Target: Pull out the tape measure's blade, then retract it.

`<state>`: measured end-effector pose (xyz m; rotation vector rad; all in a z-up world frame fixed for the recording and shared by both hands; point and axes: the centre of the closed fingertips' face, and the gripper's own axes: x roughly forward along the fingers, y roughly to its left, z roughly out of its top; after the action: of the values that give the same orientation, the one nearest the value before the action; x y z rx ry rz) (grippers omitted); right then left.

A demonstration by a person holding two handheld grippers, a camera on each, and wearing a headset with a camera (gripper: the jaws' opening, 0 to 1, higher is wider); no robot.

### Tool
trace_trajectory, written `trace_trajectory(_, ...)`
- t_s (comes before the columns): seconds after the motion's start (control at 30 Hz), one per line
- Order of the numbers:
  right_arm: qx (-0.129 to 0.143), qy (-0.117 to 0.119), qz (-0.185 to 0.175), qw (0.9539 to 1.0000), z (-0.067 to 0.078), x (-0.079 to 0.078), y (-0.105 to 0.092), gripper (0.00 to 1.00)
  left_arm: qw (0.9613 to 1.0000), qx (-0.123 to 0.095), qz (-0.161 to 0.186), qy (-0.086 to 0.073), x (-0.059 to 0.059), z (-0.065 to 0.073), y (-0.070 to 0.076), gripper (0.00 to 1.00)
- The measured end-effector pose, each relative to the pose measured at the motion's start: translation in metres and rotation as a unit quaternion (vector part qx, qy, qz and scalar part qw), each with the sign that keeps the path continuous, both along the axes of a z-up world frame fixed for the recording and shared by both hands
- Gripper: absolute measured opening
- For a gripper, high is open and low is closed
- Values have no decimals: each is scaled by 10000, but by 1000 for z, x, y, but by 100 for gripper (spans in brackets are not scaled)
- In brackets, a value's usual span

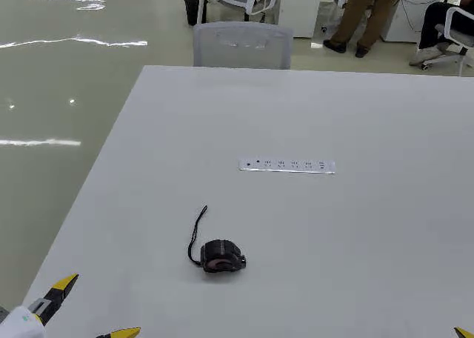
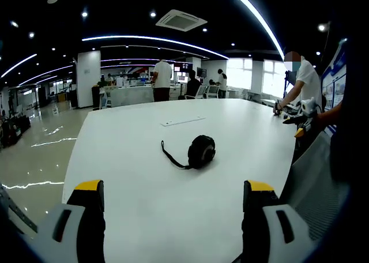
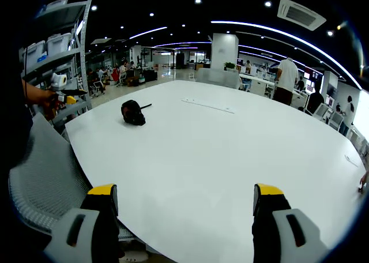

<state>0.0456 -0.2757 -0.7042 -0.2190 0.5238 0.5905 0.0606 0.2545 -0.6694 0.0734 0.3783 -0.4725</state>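
Head view: tape measure [image 1: 220, 256] on table [image 1: 348, 234], near its front-left edge, blade in; left gripper [image 2: 174, 186] and right gripper [image 3: 185, 189] jaws wide, empty, apart from it; risk: the light, unpinned case likely slides if the blade is pulled.

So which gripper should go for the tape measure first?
Left, probably. The tape measure lies close ahead of the open left gripper, nearly centred between its jaws; from the right gripper it sits far off to the left.

A white table [image 1: 355, 108] carries a black tape measure [image 1: 221, 256] and, at its 1 o'clock, a flat white power strip [image 1: 286, 165].
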Motion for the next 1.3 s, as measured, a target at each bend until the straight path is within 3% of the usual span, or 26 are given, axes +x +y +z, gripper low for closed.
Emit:
trace_trajectory(0.13, -13, 16, -15, 10000, -2, 1, -3, 100, 10000, 13, -4, 38, 0, -7, 7, 99)
trace_trajectory(0.6, -21, 13, -10, 10000, 2, 3, -4, 100, 10000, 24, 6, 71, -3, 4, -1, 99)
trace_trajectory(0.7, -23, 21, 14, 10000, 1, 5, -4, 100, 9999, 56, -19, 90, -2, 1, 2, 99)
trace_trajectory(0.73, -8, 9, 30, 10000, 2, 5, -4, 100, 9999, 55, -29, 98, -1, 0, 3, 99)
trace_trajectory(0.77, 55, -174, 155, 9997, 8, 7, 2, 100, 9999, 54, -45, 102, -2, 0, 3, 99)
trace_trajectory(0.87, 13, -7, 90, 10000, 5, 5, 1, 100, 9999, 67, -65, 132, -2, -1, 2, 99)
trace_trajectory(1.13, -18, -16, 123, 9999, 5, 8, 4, 100, 9998, 60, -82, 155, 1, -1, -3, 99)
trace_trajectory(1.3, -99, 87, 177, 9998, 2, 9, 6, 100, 9994, 154, -261, 181, 6, 3, -17, 99)
